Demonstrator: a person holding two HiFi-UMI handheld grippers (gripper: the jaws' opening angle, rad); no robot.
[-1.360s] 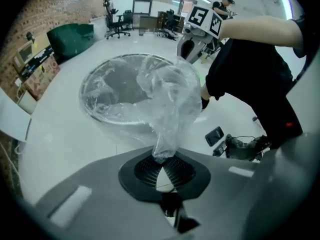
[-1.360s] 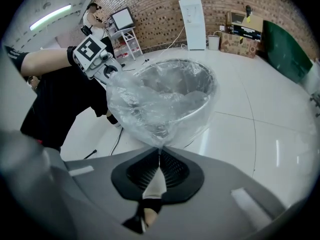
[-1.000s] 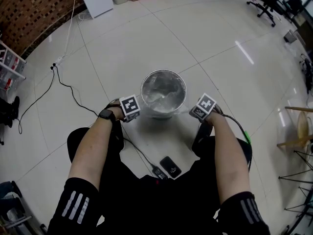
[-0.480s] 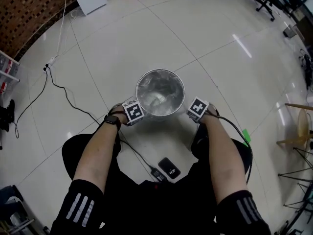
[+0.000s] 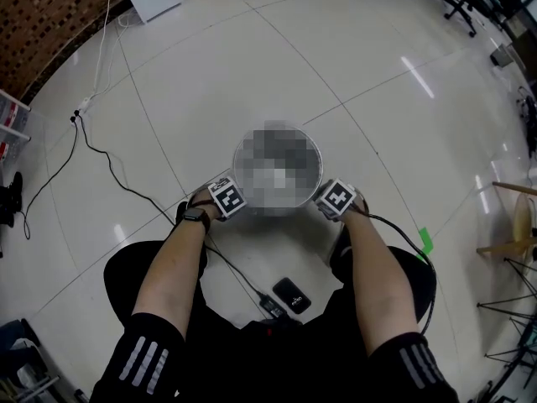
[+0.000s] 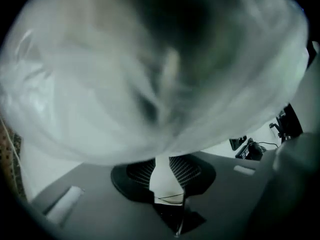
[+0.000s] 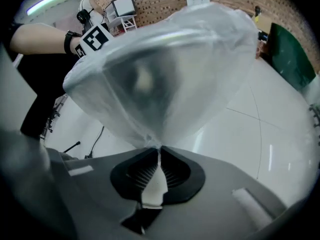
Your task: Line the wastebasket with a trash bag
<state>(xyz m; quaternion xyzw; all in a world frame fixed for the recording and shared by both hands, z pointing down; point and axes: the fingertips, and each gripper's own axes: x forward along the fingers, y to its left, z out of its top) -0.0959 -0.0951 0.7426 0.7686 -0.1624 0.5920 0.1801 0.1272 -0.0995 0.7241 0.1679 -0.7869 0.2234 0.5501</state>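
R gripper (image 7: 159, 176) pinches trash bag (image 7: 165, 74) film at its tip, to hold that side taut. L gripper (image 6: 167, 184) jaws are opening, film loose btwn them, prob. to drop its side. Wastebasket (image 5: 278, 213) sits btwn the 2 claws, just ahead.

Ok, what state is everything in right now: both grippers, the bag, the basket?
left gripper: jaws opening, bag film between them.
right gripper: shut on the trash bag edge.
trash bag: clear, spread over the wastebasket top.
wastebasket: upright on the floor, between the grippers.
phone: flat on the floor, screen dark.
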